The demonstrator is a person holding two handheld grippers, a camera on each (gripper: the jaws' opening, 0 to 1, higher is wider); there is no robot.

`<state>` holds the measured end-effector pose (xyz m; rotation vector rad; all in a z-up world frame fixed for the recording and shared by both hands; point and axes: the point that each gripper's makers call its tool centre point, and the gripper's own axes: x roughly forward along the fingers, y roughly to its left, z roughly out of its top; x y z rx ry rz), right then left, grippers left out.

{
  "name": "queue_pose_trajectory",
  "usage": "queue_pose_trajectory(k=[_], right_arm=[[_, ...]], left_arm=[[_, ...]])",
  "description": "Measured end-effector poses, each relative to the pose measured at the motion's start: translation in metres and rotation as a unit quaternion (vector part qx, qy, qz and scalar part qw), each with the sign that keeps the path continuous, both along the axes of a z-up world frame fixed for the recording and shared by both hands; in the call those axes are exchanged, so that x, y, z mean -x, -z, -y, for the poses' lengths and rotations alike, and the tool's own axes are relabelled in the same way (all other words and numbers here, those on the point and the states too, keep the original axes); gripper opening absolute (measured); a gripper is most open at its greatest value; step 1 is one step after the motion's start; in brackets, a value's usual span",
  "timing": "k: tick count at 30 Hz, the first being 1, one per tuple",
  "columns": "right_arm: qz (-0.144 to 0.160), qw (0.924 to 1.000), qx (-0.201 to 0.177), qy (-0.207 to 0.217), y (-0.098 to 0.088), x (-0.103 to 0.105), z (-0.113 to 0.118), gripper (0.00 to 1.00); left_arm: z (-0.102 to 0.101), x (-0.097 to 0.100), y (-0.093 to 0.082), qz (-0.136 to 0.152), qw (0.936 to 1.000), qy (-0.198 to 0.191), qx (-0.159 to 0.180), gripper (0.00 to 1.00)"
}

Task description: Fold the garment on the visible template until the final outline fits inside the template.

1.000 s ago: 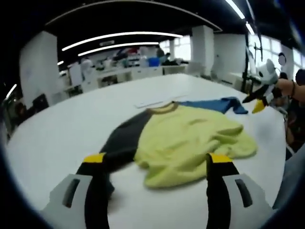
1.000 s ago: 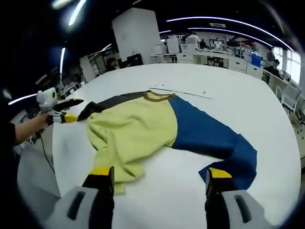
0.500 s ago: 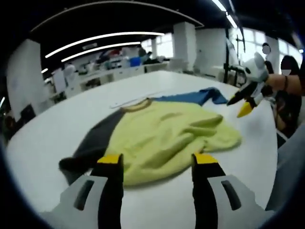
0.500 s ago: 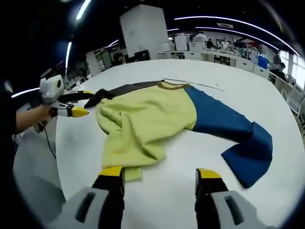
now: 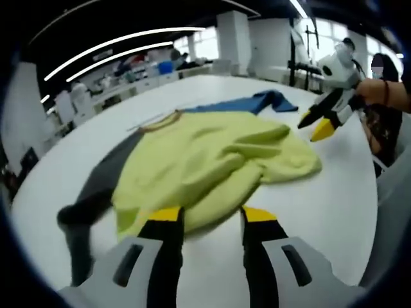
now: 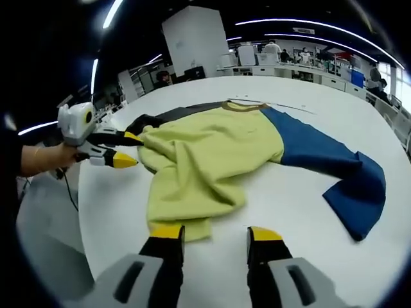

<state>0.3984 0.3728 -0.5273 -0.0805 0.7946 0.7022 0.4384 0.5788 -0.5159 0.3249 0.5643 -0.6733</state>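
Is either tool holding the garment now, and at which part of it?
No. Both the left tool and the right tool stand open near the yellow hem of the garment, gripping nothing.

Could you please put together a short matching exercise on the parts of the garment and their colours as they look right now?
Column one:
1. body panel
2. sleeve spread out flat towards the right of the right gripper view
3. sleeve lying at the left of the left gripper view
4. collar trim

Column two:
A. blue
B. tan brown
C. pale yellow
D. dark grey

Pairs: 1-C, 2-A, 3-D, 4-B
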Motion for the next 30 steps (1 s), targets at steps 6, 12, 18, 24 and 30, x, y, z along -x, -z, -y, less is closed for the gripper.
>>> queue_pose_trajectory(k=[6,12,18,24,30], right_arm=[[0.014,0.9996,0.014,-0.019,0.002,0.002,-0.012,0.27],[0.014,0.9993,0.021,-0.027,0.007,0.004,-0.018,0.20],[0.020,0.9987,0.039,-0.027,0.010,0.003,-0.018,0.10],[0.030,0.9972,0.059,-0.035,0.012,0.002,-0.017,0.05],[0.035,0.9966,0.061,-0.043,0.012,0.004,-0.021,0.00]], left_arm=[[0.001,-0.004,0.007,-0.007,0.9999,-0.003,-0.009,0.28],[-0.001,-0.008,0.011,-0.019,0.9997,-0.011,-0.010,0.25],[0.000,-0.005,0.011,-0.025,0.9996,-0.008,-0.007,0.25],[0.000,0.000,0.012,-0.026,0.9996,0.003,-0.010,0.26],[-0.008,-0.008,0.015,-0.006,0.9983,-0.001,-0.058,0.13]])
